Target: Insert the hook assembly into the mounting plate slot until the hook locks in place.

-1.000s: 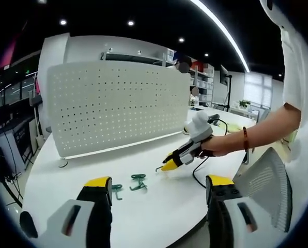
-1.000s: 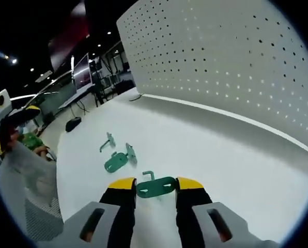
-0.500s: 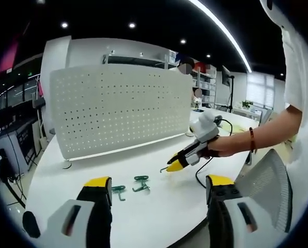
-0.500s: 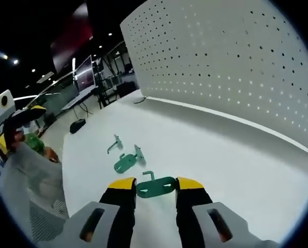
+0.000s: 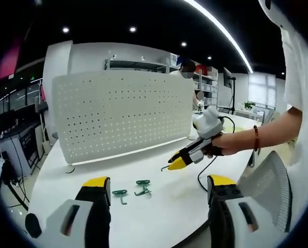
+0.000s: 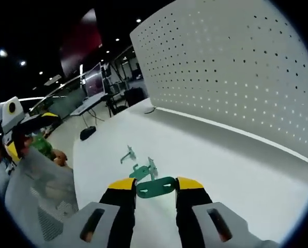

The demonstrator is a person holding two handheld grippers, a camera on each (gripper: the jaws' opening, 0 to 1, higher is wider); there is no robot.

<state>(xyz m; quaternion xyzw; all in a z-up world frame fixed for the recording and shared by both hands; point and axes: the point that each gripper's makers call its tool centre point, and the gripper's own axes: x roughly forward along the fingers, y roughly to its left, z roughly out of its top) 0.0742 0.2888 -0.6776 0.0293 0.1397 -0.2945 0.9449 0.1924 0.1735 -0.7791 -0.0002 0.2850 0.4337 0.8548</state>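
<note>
Right gripper view: my right gripper (image 6: 155, 187) clamps a green hook assembly (image 6: 155, 186) before the white pegboard (image 6: 236, 67).
My left gripper (image 5: 158, 188) gapes over the table (image 5: 159, 217); no writing readable.

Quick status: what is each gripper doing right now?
Left gripper: open, holding nothing.
Right gripper: shut on a green hook, raised above the white table.

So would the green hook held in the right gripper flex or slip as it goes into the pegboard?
The green hook looks like thin, probably stiff plate. Clamped edge-on between the right gripper fingers, it might pivot when pressed into the pegboard.
</note>
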